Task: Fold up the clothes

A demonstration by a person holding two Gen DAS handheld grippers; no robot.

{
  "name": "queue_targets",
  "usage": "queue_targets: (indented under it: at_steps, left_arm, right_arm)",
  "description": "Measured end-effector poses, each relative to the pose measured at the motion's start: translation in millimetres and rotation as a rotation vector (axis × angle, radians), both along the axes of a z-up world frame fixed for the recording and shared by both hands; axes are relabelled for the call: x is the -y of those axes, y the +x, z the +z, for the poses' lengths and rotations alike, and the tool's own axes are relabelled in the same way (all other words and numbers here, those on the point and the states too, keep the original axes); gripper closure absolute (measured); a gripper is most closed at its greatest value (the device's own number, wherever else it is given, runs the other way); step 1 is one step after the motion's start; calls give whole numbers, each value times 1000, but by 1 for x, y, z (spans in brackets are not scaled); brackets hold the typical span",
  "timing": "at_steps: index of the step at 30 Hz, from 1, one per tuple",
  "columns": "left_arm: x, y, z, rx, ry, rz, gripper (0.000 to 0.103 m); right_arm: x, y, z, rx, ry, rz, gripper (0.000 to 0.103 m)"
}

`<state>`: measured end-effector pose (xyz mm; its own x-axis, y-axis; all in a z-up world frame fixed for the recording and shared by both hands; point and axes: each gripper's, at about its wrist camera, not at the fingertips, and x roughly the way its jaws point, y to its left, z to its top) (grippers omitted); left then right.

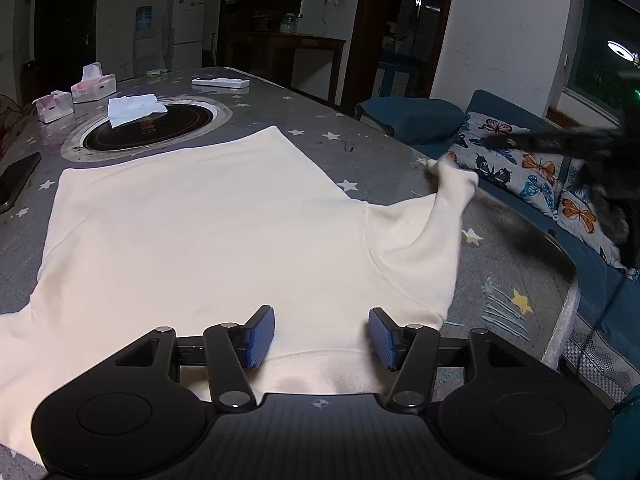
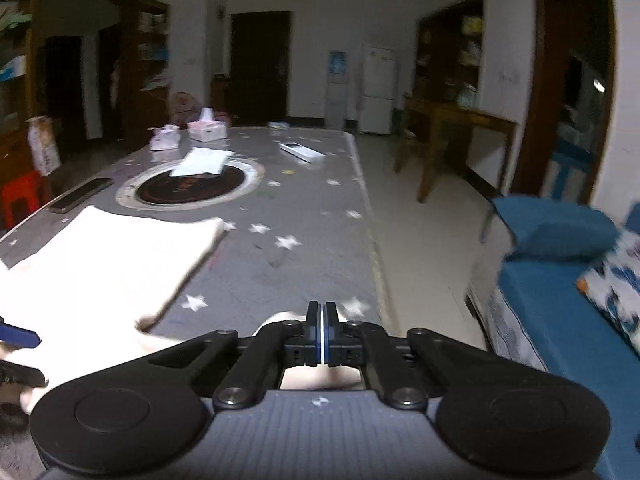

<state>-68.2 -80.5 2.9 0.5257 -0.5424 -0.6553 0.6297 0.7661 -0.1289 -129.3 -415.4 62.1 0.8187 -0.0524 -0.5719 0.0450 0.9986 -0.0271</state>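
A cream sweatshirt lies spread flat on the grey star-patterned table, with its neckline nearest to me. My left gripper hovers open over the neckline, blue pads wide apart and nothing between them. The right sleeve stretches toward the table's right edge, its cuff raised. My right gripper is a dark blur at that cuff. In the right wrist view the right gripper is shut, with cream cuff fabric showing beside and under its fingers. The sweatshirt body lies to the left.
A round black hob is set into the table beyond the sweatshirt, with a white tissue on it. Two tissue boxes, a white remote and a phone lie further out. A blue sofa with a butterfly pillow borders the right edge.
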Motion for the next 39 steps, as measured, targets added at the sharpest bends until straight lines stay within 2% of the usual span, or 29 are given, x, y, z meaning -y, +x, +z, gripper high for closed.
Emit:
queue_targets:
  at_steps: [4,8,9,10,12,18,19,20,21,27,29,33,37,39]
  left_arm:
    - [0,0,-1,2,-3,-7,44]
    - [1,-1,-1,2,0,-5,44]
    - [1,-1,0,1,-2,-2,44]
    - [1,-1,0,0,-3,1,44]
    - [1,-2,0,-1,-5,5,44]
    - [2,-2,0,1,-3,4,42]
    - [2,-2,0,2,-3,3,42]
    - [2,-2,-1,2,-3,2,42]
    - [2,-2,-1,2,-4,1,42]
    - [2,-1,-1,4,-5,1,42]
    - [2,-3,-2,5,-9,-1,41]
    - [2,-3,-2,10,-7,-12,40]
    - [1,-4,-3,14,-5,-17,39]
    - [2,-4,-3,15,-5,-19,38]
  right_arm:
    - [9,-15,-15,-98,-28,-67,100]
    - [13,1,-10,-69,49,-60,94]
    - [10,8,-10,-65,62,-43,87]
    - [8,16,-9,-61,76,-26,75]
    - [1,33,-12,-71,87,6,70]
    - [-21,71,-28,-136,73,58,73]
    - [-23,73,-29,-146,57,58,87]
    - [-25,73,-31,-154,35,58,95]
    - [-27,73,-31,-153,18,59,97]
    - [-21,12,-2,37,10,40,98]
    - [-12,-12,-4,32,7,-13,98]
    - [7,-45,-32,-85,15,-126,96]
    - [19,-66,-31,-51,34,-215,94]
    - [13,-66,-25,-30,4,-194,94]
